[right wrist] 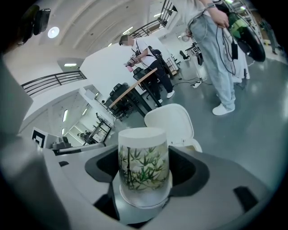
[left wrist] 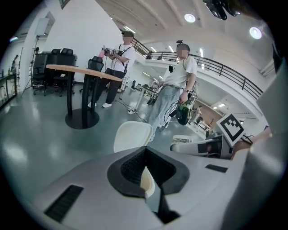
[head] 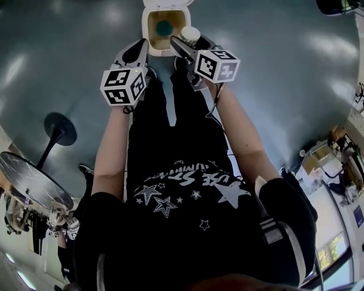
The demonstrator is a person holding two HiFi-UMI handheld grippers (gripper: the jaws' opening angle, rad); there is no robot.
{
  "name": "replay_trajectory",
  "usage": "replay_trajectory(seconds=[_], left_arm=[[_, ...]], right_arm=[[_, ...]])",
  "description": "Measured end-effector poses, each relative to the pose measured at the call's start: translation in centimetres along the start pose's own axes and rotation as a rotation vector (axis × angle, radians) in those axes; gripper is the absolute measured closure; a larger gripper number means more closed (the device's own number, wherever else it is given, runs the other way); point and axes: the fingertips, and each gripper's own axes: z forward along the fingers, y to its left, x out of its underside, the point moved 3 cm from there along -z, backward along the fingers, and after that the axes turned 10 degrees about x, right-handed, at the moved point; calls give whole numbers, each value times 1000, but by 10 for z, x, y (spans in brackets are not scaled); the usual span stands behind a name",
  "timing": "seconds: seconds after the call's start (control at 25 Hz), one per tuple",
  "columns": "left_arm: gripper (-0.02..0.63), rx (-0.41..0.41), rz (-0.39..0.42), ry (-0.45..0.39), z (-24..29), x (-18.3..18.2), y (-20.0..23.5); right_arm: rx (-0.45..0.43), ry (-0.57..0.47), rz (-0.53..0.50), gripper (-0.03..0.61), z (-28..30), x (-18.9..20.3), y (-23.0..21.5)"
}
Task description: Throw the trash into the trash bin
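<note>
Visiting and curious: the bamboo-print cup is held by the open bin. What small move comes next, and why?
Probably ease the right gripper toward the trash bin's middle, then open it. It is shut on the cup, the lid stands open, and in the head view the cup sits at the right rim, not over the opening.

Glossy floor (head: 68, 57), smooth plastic trash bin (head: 145, 28), paper cup (right wrist: 144, 166).

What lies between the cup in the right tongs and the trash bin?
Nothing: in the head view the cup overlaps the open trash bin at its rim, with no other thing between them.
</note>
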Motion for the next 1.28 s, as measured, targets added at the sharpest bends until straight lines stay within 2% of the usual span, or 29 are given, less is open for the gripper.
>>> replay_trajectory(seconds=[0.32,0.68,1.28], left_arm=[[603,-48,-38,31,33,19,23],[603,-31,-92,100,75,62,26],[603,-95,-151,204,112,128,83]], right_arm=[[7,48,-52,253,39,-1,-18],[-4,145,-51,253,77,26,-40],[30,254,-90,253,148,69,-68]])
